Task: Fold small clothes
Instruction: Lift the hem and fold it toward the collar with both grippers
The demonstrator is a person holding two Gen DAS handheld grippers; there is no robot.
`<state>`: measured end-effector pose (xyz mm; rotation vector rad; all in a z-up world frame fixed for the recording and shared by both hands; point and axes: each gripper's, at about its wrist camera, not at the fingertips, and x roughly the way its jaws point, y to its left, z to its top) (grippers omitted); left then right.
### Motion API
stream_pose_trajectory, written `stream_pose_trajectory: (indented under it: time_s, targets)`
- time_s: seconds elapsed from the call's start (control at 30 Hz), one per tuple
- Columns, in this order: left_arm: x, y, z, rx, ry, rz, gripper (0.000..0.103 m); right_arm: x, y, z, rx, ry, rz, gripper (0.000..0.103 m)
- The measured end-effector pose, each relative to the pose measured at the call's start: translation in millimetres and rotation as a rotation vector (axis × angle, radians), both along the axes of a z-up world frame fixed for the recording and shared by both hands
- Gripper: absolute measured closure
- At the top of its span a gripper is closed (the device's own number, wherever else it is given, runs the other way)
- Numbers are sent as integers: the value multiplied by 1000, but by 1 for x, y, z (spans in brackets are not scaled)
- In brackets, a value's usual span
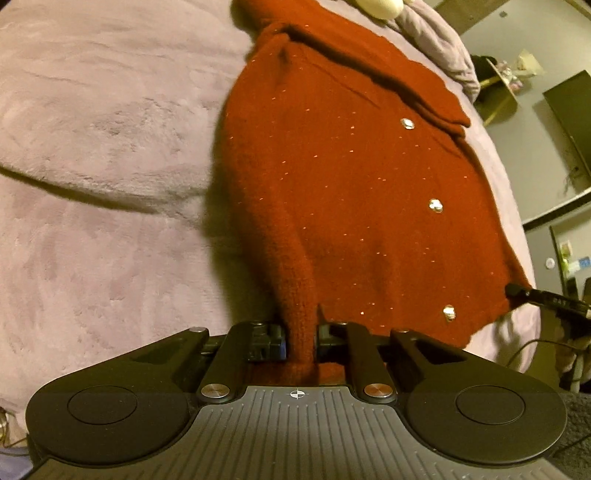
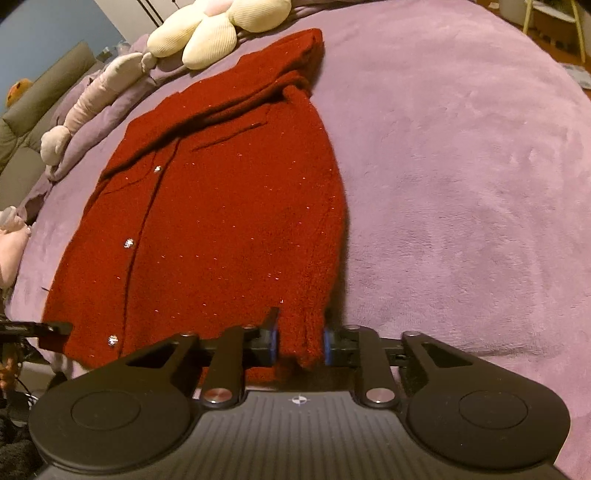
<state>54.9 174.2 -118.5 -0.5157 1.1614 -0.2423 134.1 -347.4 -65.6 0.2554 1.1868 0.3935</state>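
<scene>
A dark red knitted cardigan with shiny buttons lies flat on a purple plush blanket. Its sleeves are folded in across the top. In the left wrist view my left gripper is shut on the cardigan's near hem at its left corner. The right wrist view shows the same cardigan, where my right gripper is shut on the near hem at its right corner, with fabric bunched between the blue pads. Each gripper's tip shows at the edge of the other's view.
A cream flower-shaped cushion and a pale plush toy lie beyond the cardigan's collar. The blanket spreads wide to the right, and a crease runs through it on the left. Dark furniture stands past the bed's edge.
</scene>
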Motion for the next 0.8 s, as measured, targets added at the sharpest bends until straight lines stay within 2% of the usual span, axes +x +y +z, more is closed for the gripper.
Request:
stream_pose_trajectory:
  time_s: [0.07,0.13,0.17,0.23,0.33,0.4,0.47,0.57,0.67,0.73,0.8]
  targets:
    - [3,2,12,-59,-22,-6,91,4,-2,3,63,17,-10,87]
    - [9,8,33,-148,-82,24,91,13,-6,11,157,20,-33,87]
    - [15,12,47,-191,-133,52,91,20,-8,16,202,12,-48,87]
    - [31,20,70,-226,-228,97,91,40,-8,26,269,-18,-83,87]
    - [61,26,92,-194,-321,157,92,76,-1,39,294,-89,-136,87]
    - [85,32,96,-165,-356,227,92,102,2,41,283,-129,-182,88]
    - [106,41,90,-153,-351,322,92,126,6,39,264,-149,-260,88]
    - [131,49,75,-62,-323,429,91,153,10,31,204,-167,-350,87]
    - [141,54,63,-32,-298,476,81,167,15,24,144,-200,-368,84]
    - [137,55,67,41,-353,482,51,166,16,26,84,-276,-390,76]
    - [126,61,70,101,-424,462,35,158,10,29,21,-352,-375,60]
